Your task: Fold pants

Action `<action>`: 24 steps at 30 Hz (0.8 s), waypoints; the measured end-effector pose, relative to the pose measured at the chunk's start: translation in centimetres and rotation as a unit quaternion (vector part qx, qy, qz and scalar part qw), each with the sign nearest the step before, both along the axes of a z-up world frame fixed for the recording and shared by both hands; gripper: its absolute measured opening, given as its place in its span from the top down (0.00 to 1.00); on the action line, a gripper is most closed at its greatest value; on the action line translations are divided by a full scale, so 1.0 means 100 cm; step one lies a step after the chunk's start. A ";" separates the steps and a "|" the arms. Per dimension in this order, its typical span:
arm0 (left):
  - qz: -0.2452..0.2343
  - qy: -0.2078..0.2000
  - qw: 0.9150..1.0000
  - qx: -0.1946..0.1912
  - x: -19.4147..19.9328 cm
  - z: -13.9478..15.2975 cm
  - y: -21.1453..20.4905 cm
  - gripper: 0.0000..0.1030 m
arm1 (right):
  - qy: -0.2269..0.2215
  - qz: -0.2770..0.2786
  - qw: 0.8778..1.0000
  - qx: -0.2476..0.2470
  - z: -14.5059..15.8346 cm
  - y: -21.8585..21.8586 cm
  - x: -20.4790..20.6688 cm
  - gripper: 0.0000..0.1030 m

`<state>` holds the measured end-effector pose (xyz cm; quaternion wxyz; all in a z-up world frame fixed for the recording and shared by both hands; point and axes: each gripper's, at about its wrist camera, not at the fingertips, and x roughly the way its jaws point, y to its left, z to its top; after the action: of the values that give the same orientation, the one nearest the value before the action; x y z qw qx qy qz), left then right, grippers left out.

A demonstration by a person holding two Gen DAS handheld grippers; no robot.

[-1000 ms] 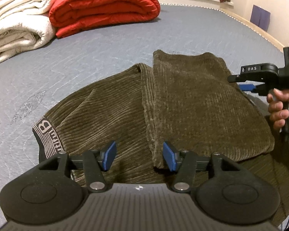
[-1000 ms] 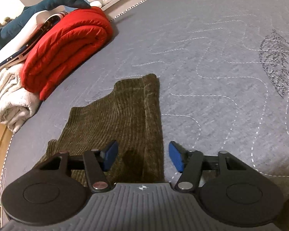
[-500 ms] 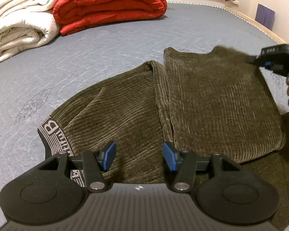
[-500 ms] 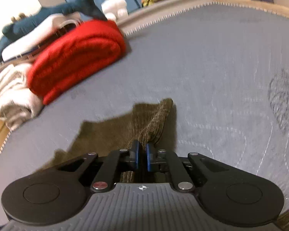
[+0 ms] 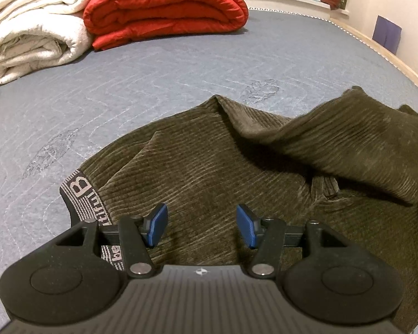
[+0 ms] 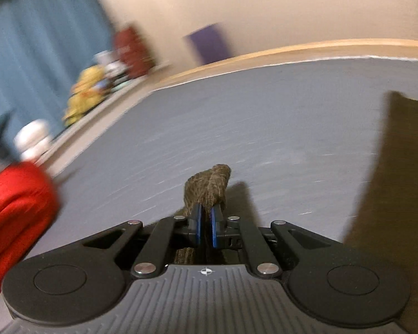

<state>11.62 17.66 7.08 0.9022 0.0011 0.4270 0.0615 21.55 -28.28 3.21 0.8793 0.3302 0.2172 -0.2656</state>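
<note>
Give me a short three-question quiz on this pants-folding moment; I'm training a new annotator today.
1. True or false: the left tongs are shut on the pants.
2. What do the right tongs hold? A) red quilt B) olive corduroy fabric C) nothing
3. Fill in: the lettered waistband lies toward the ___ edge of the left wrist view.

Key: 1 false, they are open above the cloth. 2 B, a bunched fold sticks out past the fingertips. 3 left.

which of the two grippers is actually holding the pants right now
The right gripper, shut on a bunch of the pants; the left gripper is open above them.
</note>
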 end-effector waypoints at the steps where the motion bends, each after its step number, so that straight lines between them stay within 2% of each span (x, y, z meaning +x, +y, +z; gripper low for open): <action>1: 0.002 -0.001 1.000 -0.001 -0.001 0.000 0.001 0.41 | 0.006 -0.010 1.000 0.007 -0.003 -0.007 -0.001 0.94; 7: 0.007 -0.002 1.000 -0.003 -0.001 0.001 0.004 0.40 | 0.000 -0.019 1.000 0.005 -0.003 -0.014 -0.006 0.94; 12: 0.003 0.000 1.000 -0.001 -0.002 0.000 0.002 0.40 | -0.035 -0.032 0.998 -0.033 0.018 -0.019 -0.025 0.94; 15: 0.003 -0.001 1.000 -0.004 -0.003 0.001 0.003 0.40 | -0.041 -0.045 0.996 -0.060 0.027 -0.031 -0.032 0.94; 21: -0.003 -0.005 1.000 -0.010 -0.006 0.006 -0.004 0.40 | -0.035 -0.070 0.994 -0.075 0.028 -0.067 -0.049 0.94; 24: -0.008 -0.006 1.000 -0.011 -0.007 0.006 -0.009 0.40 | -0.017 -0.055 0.996 -0.073 0.022 -0.079 -0.052 0.94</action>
<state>10.95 16.72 7.72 0.9051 -0.0058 0.4223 0.0495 16.32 -36.15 5.41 0.8885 0.2815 0.1636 -0.3234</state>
